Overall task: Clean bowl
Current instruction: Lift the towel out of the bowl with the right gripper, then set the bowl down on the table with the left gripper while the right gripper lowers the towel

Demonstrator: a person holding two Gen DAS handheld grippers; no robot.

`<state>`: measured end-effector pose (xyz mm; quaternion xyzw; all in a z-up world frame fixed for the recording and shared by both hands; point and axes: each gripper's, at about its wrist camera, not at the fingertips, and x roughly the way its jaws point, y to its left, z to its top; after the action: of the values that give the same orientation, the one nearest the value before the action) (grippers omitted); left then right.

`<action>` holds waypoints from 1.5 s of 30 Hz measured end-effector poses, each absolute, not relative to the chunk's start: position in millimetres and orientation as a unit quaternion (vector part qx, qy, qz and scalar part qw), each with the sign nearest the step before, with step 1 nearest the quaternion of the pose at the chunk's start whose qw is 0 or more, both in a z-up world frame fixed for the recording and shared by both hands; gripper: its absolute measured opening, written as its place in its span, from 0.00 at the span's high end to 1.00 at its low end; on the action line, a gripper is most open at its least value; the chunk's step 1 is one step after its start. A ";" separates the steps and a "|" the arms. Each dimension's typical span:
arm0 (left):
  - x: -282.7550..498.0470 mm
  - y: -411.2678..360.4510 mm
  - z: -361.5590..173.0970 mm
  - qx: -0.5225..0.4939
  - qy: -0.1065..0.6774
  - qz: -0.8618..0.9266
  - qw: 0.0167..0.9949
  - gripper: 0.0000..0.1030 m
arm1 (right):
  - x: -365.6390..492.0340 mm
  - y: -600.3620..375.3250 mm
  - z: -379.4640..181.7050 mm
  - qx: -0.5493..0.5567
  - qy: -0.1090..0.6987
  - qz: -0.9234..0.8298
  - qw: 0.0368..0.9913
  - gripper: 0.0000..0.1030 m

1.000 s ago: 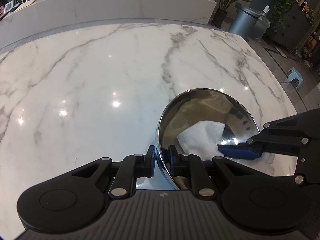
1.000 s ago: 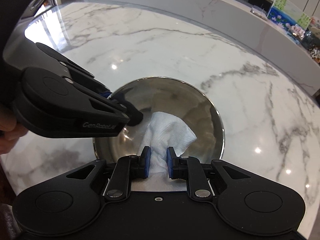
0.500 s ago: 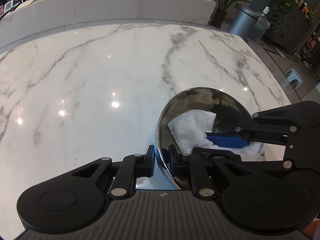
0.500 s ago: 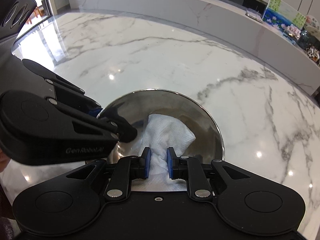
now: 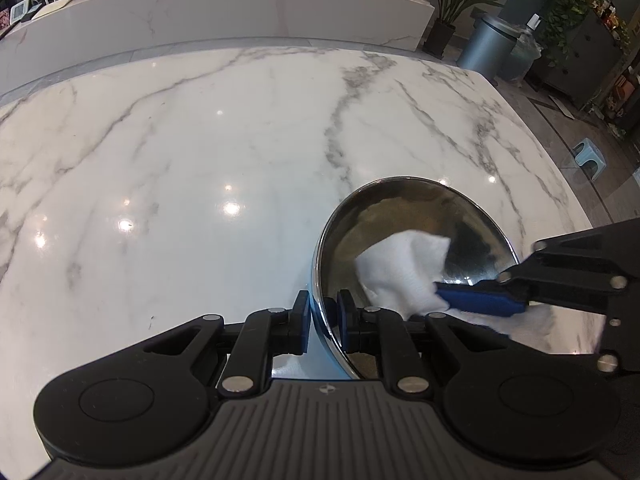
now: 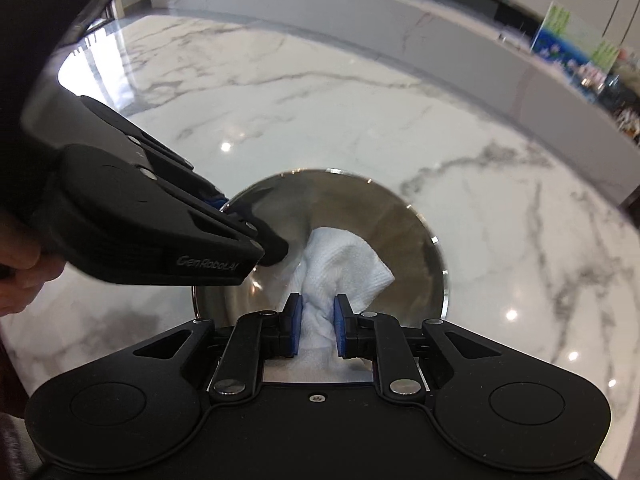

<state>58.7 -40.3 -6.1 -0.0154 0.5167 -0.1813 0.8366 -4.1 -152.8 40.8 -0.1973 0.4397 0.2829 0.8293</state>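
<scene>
White marble with grey veins makes up the table (image 5: 200,160), and the steel bowl (image 5: 404,216) sits near its right edge. I have my left gripper (image 5: 323,316) clamped on the bowl's near rim, one pad outside the wall and one inside. My right gripper (image 6: 316,324) is pinched tight on a crumpled white cloth (image 6: 340,264), which lies against the bowl's inner wall. A hand (image 6: 20,276) shows at the right view's left edge.
</scene>
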 end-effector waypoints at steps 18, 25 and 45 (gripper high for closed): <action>50.9 -38.8 -2.0 -0.006 0.490 -0.148 0.859 0.78 | -21.6 -232.5 73.2 -0.100 0.352 0.132 0.921 0.85; 47.6 -42.1 -3.3 0.003 0.490 -0.145 0.860 0.78 | -12.6 -248.0 35.7 -0.096 0.388 0.109 0.910 0.85; 42.3 -44.8 -4.8 0.003 0.493 -0.144 0.858 0.77 | -31.4 -249.5 8.0 -0.060 0.395 0.133 0.907 0.63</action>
<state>42.3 -44.8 -4.8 0.0031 0.4932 -0.1442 0.8579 -31.4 -249.5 8.0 -0.0598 0.3953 0.1335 0.9068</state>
